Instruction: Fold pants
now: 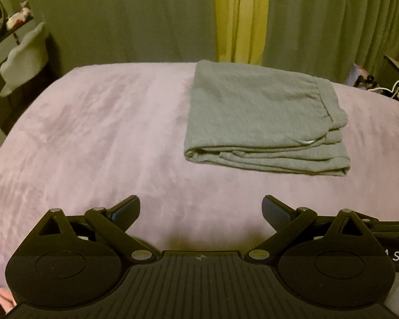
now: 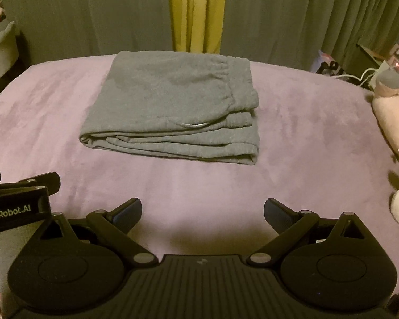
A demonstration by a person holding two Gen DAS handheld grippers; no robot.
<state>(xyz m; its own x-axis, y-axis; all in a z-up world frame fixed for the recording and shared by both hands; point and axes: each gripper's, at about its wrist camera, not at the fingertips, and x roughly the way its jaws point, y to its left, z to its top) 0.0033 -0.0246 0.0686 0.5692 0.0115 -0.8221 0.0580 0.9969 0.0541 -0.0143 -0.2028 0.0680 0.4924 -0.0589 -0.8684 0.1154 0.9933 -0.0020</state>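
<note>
- The soft grey cloth pants [image 2: 170, 109] lie folded in a neat flat stack on the far middle of the bed; the stretchy waistband is on top at the right side, and the layers show along the near edge; the job looks done, or almost done.
- The fuzzy light purple blanket [image 2: 292, 143] covers the bed under the pants; it looks smooth.
- The left gripper [image 1: 200, 210] hangs over the near part of the blanket, well apart from the pants; its two black fingers are spread wide and hold nothing.
- The right gripper [image 2: 202, 211] is next to it, also back from the pants; its fingers are wide apart and empty too.
- A pale pink stuffed toy [image 2: 393, 111] sits at the right edge of the bed; green curtains [image 2: 292, 13] hang behind.
- What could go wrong: if a finger bumps or drags the near edge, the top layers could slide and the stack could come undone; the soft blanket could bunch up and tip it.
</note>
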